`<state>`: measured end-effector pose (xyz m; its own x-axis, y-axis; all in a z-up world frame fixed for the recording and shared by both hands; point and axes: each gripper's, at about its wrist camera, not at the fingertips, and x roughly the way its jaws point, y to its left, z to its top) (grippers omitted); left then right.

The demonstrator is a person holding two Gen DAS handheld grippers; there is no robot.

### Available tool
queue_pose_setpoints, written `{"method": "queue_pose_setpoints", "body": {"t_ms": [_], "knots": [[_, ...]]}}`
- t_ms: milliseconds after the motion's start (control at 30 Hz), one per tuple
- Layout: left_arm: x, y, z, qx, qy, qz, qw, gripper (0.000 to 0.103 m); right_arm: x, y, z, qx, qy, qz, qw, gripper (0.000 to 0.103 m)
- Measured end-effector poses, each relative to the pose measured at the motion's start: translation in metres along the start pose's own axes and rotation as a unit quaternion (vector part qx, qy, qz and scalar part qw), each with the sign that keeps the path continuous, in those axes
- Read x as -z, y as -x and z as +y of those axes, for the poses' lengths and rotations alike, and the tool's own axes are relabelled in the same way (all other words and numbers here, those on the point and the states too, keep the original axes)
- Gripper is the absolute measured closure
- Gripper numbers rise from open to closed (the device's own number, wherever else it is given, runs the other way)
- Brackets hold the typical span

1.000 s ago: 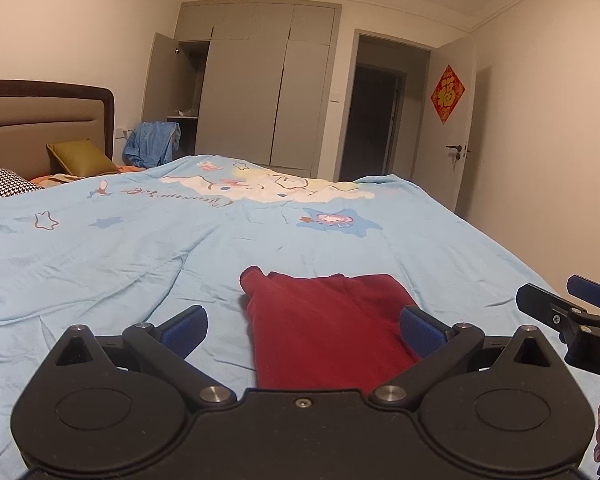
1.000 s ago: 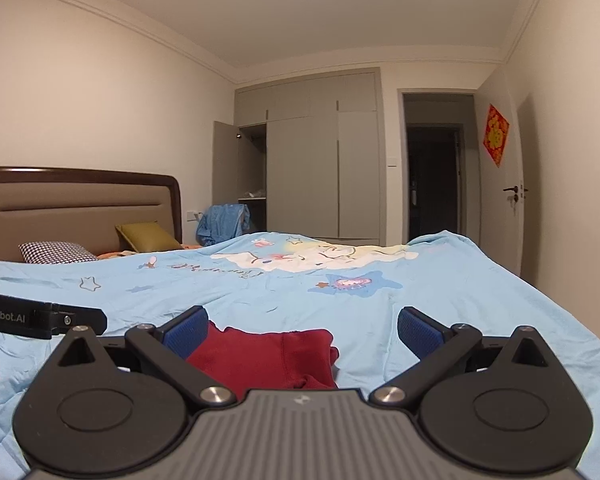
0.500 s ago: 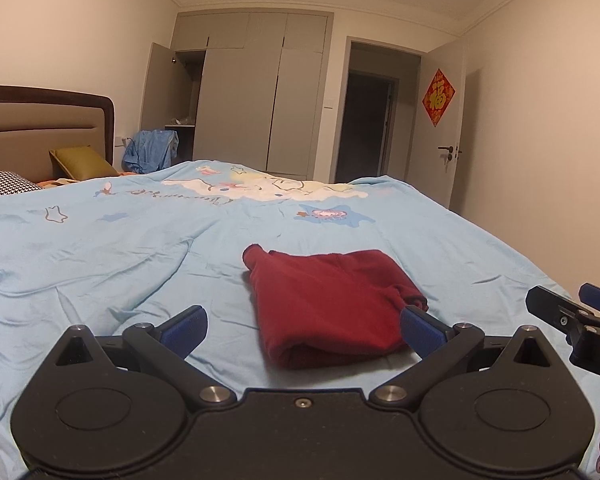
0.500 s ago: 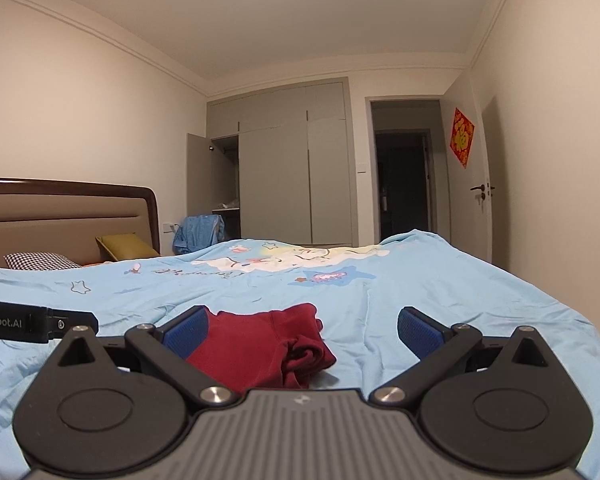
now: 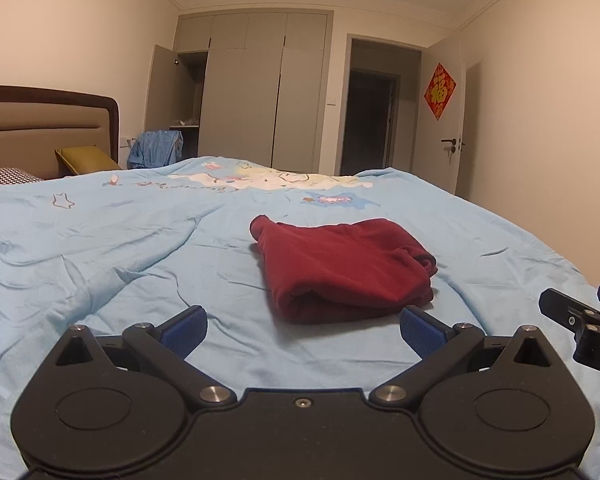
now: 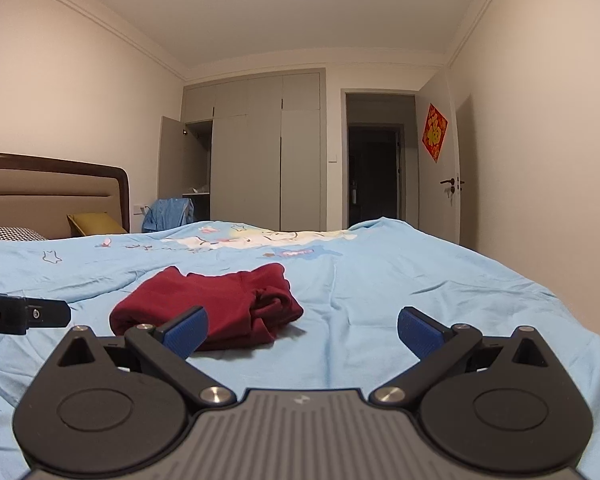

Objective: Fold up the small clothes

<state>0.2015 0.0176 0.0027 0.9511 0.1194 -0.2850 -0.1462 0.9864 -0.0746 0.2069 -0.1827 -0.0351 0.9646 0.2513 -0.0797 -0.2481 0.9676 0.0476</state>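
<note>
A dark red garment [image 5: 342, 268] lies folded into a compact bundle on the light blue bedspread [image 5: 140, 248]. My left gripper [image 5: 303, 330] is open just short of its near edge, touching nothing. In the right wrist view the same red garment [image 6: 208, 306] sits left of centre. My right gripper [image 6: 302, 330] is open beside its right end, with bare sheet between the fingers. The left blue pad [image 6: 186, 330] overlaps the cloth's near edge in the image. Part of the other gripper [image 6: 20, 314] shows at the left.
The bed fills the foreground, with a brown headboard [image 5: 48, 128], a checked pillow [image 5: 4, 176] and an olive cushion [image 5: 84, 160] at the left. Beyond stand a grey wardrobe [image 5: 260, 100] with one door open, blue clothes [image 5: 156, 154] and a dark doorway [image 5: 374, 120].
Both grippers have drawn back from the red garment and tilted up. The garment now lies farther ahead, fully clear of the left gripper's fingers. It has not changed shape.
</note>
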Motion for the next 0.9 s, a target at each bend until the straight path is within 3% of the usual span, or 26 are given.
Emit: {"method": "queue_pose_setpoints", "body": {"t_ms": [900], "knots": [[0.0084,-0.0042,-0.0040,0.000,-0.005,0.017,0.9998,0.001,0.0109,-0.0030,-0.0029,-0.010,-0.007,0.021,1.000,0.000]]}}
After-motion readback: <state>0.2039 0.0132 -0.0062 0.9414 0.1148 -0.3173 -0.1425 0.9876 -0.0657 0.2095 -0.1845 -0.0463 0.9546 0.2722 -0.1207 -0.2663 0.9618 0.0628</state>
